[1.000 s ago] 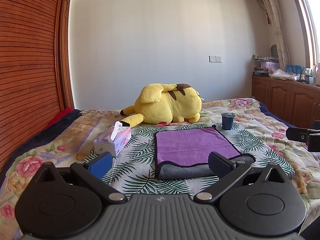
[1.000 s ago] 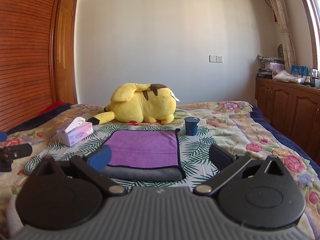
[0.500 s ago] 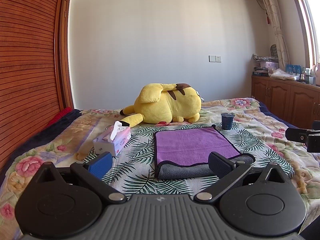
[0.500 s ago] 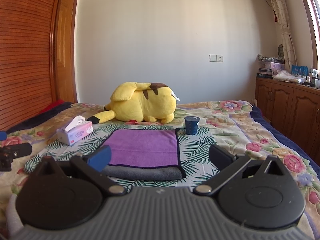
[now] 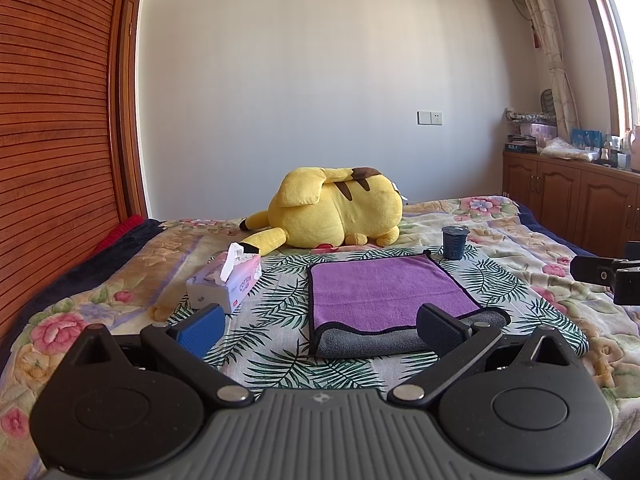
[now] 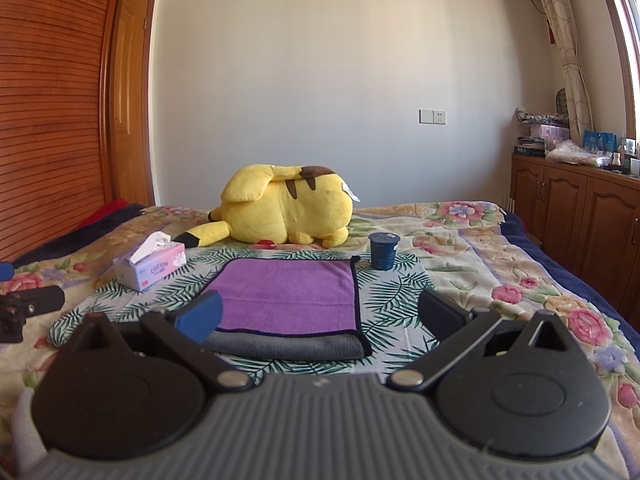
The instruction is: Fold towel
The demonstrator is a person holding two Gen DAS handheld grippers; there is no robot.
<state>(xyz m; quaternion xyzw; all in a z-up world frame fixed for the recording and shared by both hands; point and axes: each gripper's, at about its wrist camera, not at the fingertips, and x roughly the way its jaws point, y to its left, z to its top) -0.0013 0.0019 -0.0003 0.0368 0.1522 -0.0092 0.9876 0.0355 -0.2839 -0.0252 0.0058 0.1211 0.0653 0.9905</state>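
While both hand-held grippers hover released near the front of the bed (image 5: 500,240), the left hand-held gripper (image 5: 320,326) and right hand-held gripper (image 6: 320,314) grasp nothing. The towel (image 6: 288,296) lies flat on the palm-leaf cloth (image 6: 392,300), purple face up with a grey layer showing along its near edge, apparently folded once already. Its long axis seems to run left to right, though that is hard to judge, and the fold faces the cameras. A pinch taking only the top layer would likely skew the next fold; the cup (image 6: 384,251) just beside the far right corner could be tipped by a sweep, and the tissue box (image 6: 150,266) sits near the left
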